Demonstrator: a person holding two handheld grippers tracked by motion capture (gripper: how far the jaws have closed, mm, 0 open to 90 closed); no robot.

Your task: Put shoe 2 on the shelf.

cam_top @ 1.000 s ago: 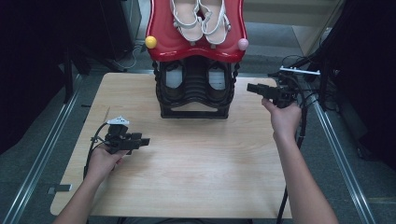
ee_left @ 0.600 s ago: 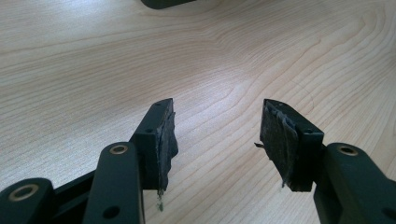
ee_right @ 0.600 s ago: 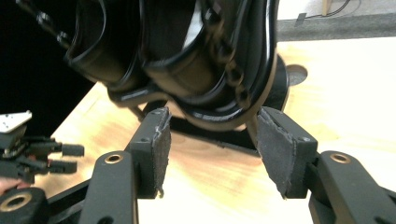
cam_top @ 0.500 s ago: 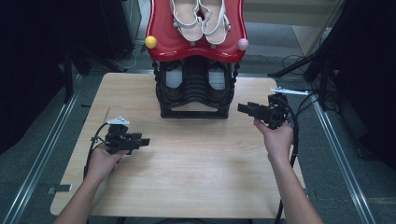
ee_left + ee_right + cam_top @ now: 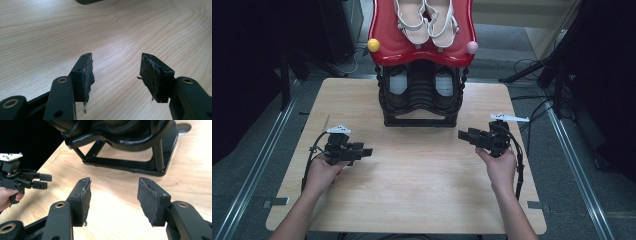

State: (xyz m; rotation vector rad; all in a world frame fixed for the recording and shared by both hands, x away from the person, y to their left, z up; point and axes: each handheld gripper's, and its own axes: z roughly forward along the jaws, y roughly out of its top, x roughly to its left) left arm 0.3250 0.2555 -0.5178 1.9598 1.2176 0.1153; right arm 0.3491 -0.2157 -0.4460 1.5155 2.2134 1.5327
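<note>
High view, left gripper at 8 o'clock, right gripper at 4 o'clock, both held with jaws apart and empty, shoe rack at 12 o'clock, no writing legible.

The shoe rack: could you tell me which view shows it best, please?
The high view: the whole shoe rack shows, red top, sandals, black lower tier. The right gripper view gives its black base frame close up; the left gripper view catches a dark edge, probably its base.

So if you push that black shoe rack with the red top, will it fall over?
Probably not easily: the shoe rack sits on a wide flat base frame. Its red top shelf overhangs and carries sandals, so a high push might tip it. It looks stiff.
</note>
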